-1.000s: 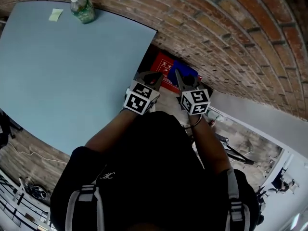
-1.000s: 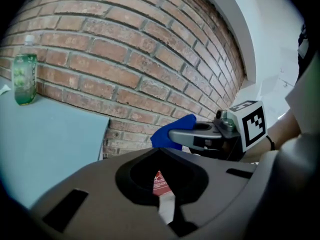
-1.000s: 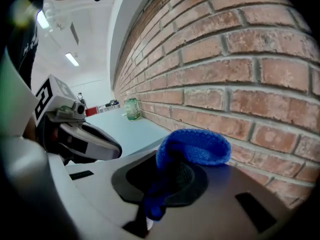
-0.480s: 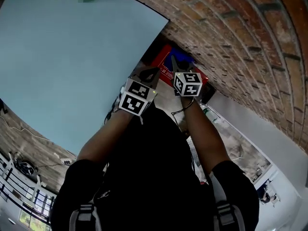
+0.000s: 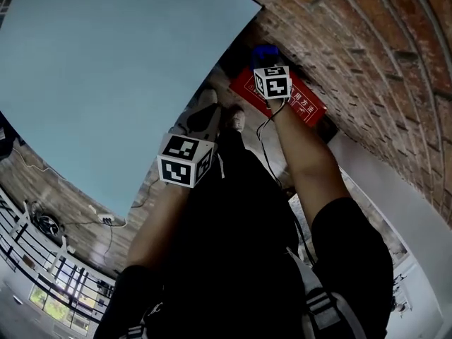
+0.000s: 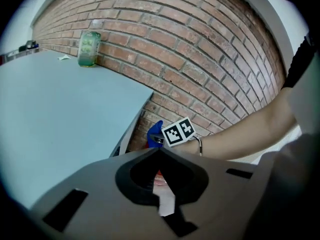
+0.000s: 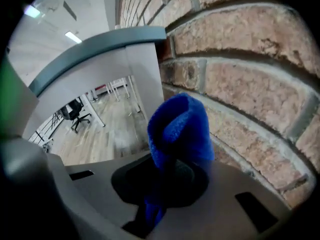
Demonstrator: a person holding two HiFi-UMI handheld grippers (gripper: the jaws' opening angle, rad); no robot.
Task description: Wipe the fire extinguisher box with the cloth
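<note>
Two jaws of my right gripper (image 7: 172, 166) are clamped on the blue cloth (image 7: 177, 129), which stands up from between them in a thick fold close against the brick wall (image 7: 245, 74). I cannot tell whether the cloth touches the brick. Past it I see the underside and leg of the table (image 7: 132, 66), and farther off a wooden floor (image 7: 97, 136) with an office chair (image 7: 75, 109).

From my head, the right gripper (image 5: 268, 63) reaches down over the wall end of the red fire extinguisher box (image 5: 304, 104), which lies on the floor along the foot of the wall (image 5: 353, 34), just beside the table's corner (image 5: 240, 20). My marker cube and forearm cover part of the box's face.

My left gripper (image 6: 159, 150) has its jaws together on nothing. It hangs back near my shoes (image 5: 235, 119), well apart from the box. Its jaws block nearly all of the box in its own view, where only a red sliver (image 6: 158, 174) shows through. On the table (image 6: 55, 119) a green bottle (image 6: 89, 48) stands against the bricks, with a scrap of paper (image 6: 64, 57) beside it.
</note>
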